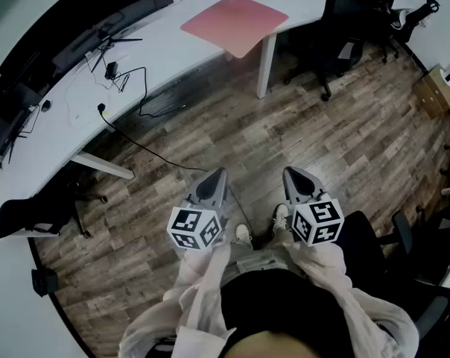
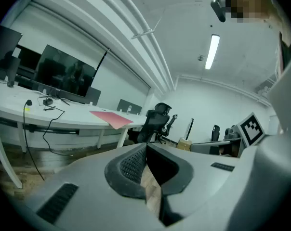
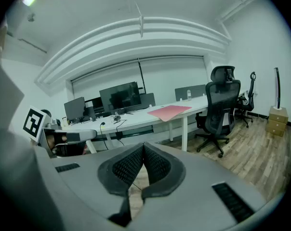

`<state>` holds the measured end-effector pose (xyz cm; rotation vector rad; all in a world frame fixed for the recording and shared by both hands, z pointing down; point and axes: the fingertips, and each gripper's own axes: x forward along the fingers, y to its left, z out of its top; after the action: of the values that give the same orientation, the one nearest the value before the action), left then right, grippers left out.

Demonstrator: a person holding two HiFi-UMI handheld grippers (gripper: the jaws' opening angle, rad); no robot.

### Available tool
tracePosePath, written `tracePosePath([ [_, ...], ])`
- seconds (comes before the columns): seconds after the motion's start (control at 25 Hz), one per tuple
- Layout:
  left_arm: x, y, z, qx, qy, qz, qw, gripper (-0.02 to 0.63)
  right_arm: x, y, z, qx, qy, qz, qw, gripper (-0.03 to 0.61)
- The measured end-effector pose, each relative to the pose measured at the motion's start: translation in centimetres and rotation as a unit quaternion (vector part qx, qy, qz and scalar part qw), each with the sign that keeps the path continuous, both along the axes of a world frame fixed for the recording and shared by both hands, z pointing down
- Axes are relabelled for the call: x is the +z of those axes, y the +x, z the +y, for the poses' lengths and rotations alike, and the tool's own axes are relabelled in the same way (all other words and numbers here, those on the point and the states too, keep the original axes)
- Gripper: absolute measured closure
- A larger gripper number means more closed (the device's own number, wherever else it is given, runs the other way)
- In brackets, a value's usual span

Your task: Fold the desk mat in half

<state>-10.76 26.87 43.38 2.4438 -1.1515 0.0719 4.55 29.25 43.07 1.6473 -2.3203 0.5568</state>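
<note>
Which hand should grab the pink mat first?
Probably left: in the head view the left tool lines up with the pink mat, while the right tool sits further aside. Both are shut, far away.

The left gripper (image 2: 145, 149) has its jaw tips meeting, with nothing between them and only wooden floor showing through the gap behind. Far off on the left, a pink desk mat (image 2: 112, 118) lies flat on the white desk (image 2: 20, 112), overhanging its right end. Monitors (image 2: 63, 78) stand further left, and a black office chair (image 2: 155, 123) stands just right of the desk.
</note>
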Motion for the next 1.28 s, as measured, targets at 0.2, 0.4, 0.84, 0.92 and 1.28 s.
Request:
tracePosePath([
  [0.2,0.4,-0.3,0.2,0.002,-0.006,-0.003,1.0000,0.588,0.2,-0.5,-0.3,0.000,-0.002,0.002,1.000,0.565],
  [0.4,1.2,-1.3,0.7,0.000,-0.016,-0.007,0.9999,0.588,0.9,-1.7,-0.5,-0.004,-0.006,0.013,1.000,0.565],
  [0.84,2.2,-2.4,-0.9,-0.003,-0.026,-0.006,0.9996,0.589,2.0,-4.3,-2.7,-0.030,-0.019,0.004,0.999,0.565],
  [0.92,2.3,-2.3,-2.0,-0.005,-0.025,-0.006,0.9997,0.588,2.2,-4.0,-3.8,-0.033,-0.019,0.004,0.999,0.565],
  [1.28,2.3,-1.1,-10.9,-0.021,-0.017,-0.014,0.9995,0.588,2.3,-1.4,-12.5,-0.039,-0.015,0.005,0.999,0.565],
])
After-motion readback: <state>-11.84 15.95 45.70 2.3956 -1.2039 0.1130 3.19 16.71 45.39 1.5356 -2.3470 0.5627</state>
